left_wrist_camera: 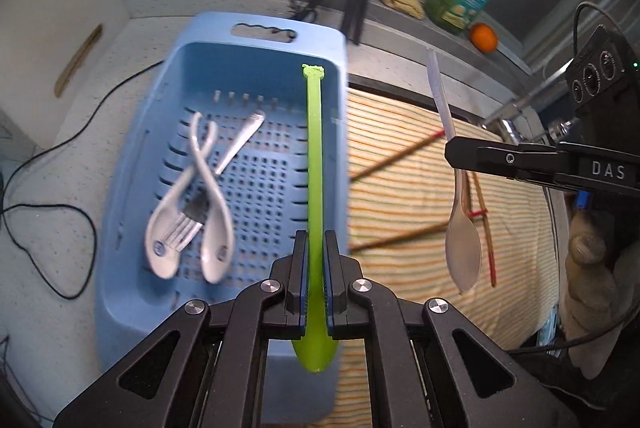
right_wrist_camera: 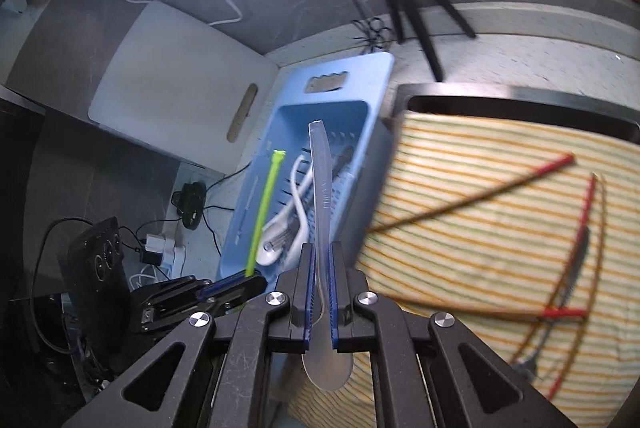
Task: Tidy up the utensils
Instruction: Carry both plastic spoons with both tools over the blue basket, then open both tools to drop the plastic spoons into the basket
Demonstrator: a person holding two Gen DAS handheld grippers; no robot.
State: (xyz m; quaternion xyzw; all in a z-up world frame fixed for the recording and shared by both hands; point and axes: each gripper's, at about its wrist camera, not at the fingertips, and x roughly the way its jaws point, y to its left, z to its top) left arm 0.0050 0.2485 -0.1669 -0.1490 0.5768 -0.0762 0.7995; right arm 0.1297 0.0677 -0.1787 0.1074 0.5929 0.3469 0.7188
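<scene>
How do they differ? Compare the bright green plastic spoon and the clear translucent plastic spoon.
The bright green plastic spoon is opaque; the clear translucent plastic spoon is see-through. The green one is in the left gripper, the clear one in the right gripper. The green handle looks thin, the clear one flatter and wider. Both are gripped near the bowl, handles pointing away, near the blue basket.

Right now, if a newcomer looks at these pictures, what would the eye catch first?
First, the green spoon clamped in the left tongs, held over the right edge of the blue basket. Next, the clear spoon gripped in the right tongs, bowl end toward the camera. Then the white spoons crossed over a fork inside the basket, and the chopsticks scattered on the striped cloth.
</scene>
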